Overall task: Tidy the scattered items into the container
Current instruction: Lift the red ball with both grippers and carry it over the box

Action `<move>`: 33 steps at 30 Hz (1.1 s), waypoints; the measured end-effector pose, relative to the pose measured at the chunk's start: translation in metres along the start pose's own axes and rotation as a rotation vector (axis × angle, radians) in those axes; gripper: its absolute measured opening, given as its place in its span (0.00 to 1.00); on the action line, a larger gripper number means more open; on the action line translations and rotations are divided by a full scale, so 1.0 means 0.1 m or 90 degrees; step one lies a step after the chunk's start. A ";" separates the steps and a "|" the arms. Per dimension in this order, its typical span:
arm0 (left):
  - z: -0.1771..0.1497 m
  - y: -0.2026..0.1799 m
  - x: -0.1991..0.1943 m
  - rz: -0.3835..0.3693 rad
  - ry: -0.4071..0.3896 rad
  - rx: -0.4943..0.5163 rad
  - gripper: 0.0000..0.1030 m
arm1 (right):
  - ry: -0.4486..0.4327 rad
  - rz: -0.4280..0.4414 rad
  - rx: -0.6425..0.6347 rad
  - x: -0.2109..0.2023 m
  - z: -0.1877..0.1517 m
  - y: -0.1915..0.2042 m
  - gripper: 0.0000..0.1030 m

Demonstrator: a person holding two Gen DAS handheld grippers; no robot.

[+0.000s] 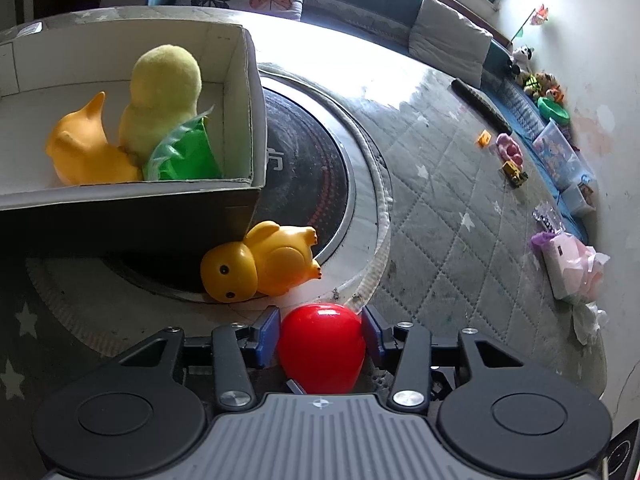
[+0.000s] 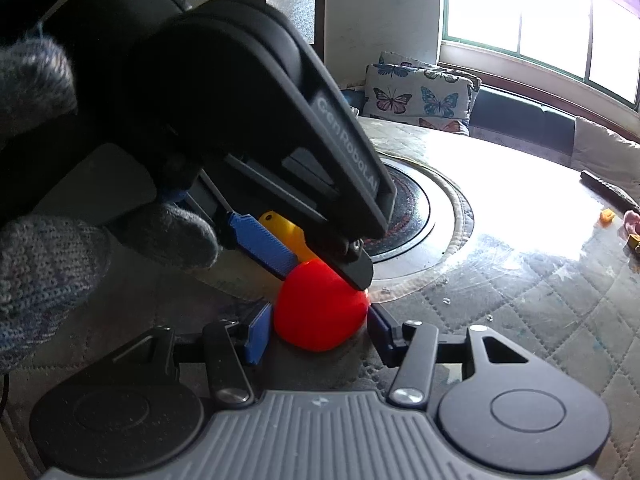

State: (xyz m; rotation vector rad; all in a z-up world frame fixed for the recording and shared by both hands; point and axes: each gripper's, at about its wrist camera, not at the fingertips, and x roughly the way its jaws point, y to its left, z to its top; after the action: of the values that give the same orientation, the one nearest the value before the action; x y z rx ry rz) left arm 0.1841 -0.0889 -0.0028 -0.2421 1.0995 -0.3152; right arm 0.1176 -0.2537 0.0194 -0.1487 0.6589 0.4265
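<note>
A glossy red rounded toy (image 1: 320, 348) (image 2: 320, 316) sits low over the quilted table, between both grippers. My left gripper (image 1: 322, 332) (image 2: 324, 274) comes down on it from above; its blue pads flank the toy closely and I take them as open. My right gripper (image 2: 320, 328) is shut on the red toy, a pad on each side. A yellow rubber duck (image 1: 260, 264) lies on its side by the cardboard box (image 1: 248, 100). The box holds a plush duck (image 1: 164, 92), an orange duck (image 1: 88, 148) and a green packet (image 1: 184, 152).
A round black hotplate (image 1: 308, 160) is set into the table right of the box. Small toys, among them a truck (image 1: 514, 172) and an orange block (image 1: 484, 138), lie at the far right edge beside tissue packs (image 1: 568, 264). A gloved hand (image 2: 40, 260) holds the left gripper.
</note>
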 end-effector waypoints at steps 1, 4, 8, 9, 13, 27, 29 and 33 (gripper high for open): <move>0.00 -0.01 0.02 0.002 0.008 0.006 0.51 | 0.000 0.001 0.000 -0.01 -0.01 0.00 0.51; 0.02 -0.03 0.05 0.006 0.023 0.018 0.52 | 0.001 0.000 0.001 0.02 0.01 -0.01 0.51; 0.04 0.00 0.06 -0.002 0.027 0.008 0.52 | -0.001 0.000 0.003 0.00 0.01 -0.01 0.50; 0.04 0.00 0.05 -0.003 0.025 0.009 0.52 | -0.002 -0.001 0.003 0.00 0.00 -0.01 0.50; 0.00 0.02 0.02 -0.008 0.021 0.005 0.52 | -0.002 0.001 0.002 -0.03 0.00 0.01 0.50; 0.12 0.20 -0.58 -0.028 -0.084 -0.018 0.52 | -0.082 0.002 -0.075 -0.22 0.30 0.28 0.50; 0.20 0.26 -0.68 -0.023 -0.106 -0.026 0.52 | -0.098 0.009 -0.089 -0.18 0.42 0.33 0.50; 0.37 0.47 -0.81 -0.013 -0.145 -0.049 0.52 | -0.126 0.030 -0.107 -0.06 0.64 0.42 0.50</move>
State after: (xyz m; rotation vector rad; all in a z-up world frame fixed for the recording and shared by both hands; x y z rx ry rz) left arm 0.1896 -0.0144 0.0641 -0.3495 0.8852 -0.2576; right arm 0.1308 -0.2011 0.0732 -0.2483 0.4324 0.5343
